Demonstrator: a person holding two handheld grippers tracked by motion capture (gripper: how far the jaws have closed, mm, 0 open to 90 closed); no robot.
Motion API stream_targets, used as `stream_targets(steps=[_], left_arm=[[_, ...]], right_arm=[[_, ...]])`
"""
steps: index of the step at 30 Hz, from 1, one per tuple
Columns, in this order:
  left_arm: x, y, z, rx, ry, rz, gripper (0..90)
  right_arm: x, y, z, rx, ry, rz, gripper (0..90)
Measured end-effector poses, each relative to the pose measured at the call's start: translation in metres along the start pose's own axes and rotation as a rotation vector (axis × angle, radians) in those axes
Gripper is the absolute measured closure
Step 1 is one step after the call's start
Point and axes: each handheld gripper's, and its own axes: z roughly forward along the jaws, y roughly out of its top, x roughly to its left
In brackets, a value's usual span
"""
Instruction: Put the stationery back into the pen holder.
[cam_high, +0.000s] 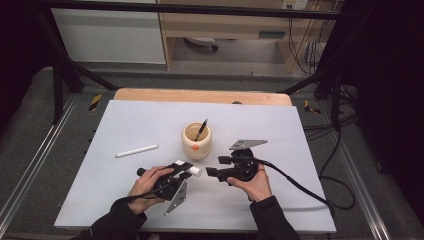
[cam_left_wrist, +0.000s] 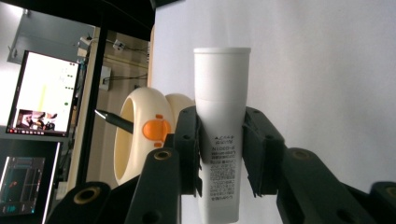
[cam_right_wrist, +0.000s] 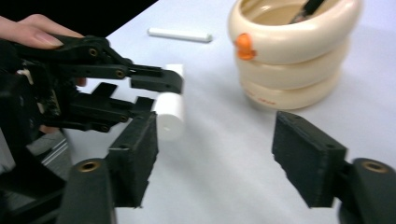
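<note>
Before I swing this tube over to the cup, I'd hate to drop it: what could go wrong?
The left gripper pinches the white tube near its lower end, so it might pivot or slip. The cup already holds a pen that could block it. The open right gripper sits close and might bump the tube.

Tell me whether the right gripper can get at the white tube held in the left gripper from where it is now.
Probably yes. The right gripper is open and faces the white tube, whose free end juts out past the left gripper. Only bare table lies between them; the cream cup stands off to the side.
</note>
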Motion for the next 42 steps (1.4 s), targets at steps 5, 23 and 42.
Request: stream_targets(steps=[5,23,42], left_arm=[[0.003,-0.004,-0.002,0.007,-0.007,-0.055,68.2],[0.019,-0.012,-0.009,0.012,-0.022,-0.376,68.2],[0.045,-0.022,-0.019,-0.049,-0.029,-0.748,68.3]], right_arm=[[-0.011,-0.010,-0.009,-0.014,-0.029,-0.011,17.0],[-0.047,-0.049,-0.035,-0.019,-0.119,-0.017,3.8],[-0.070,-0.079,-0.054,-0.021,-0.161,0.009,1.3]])
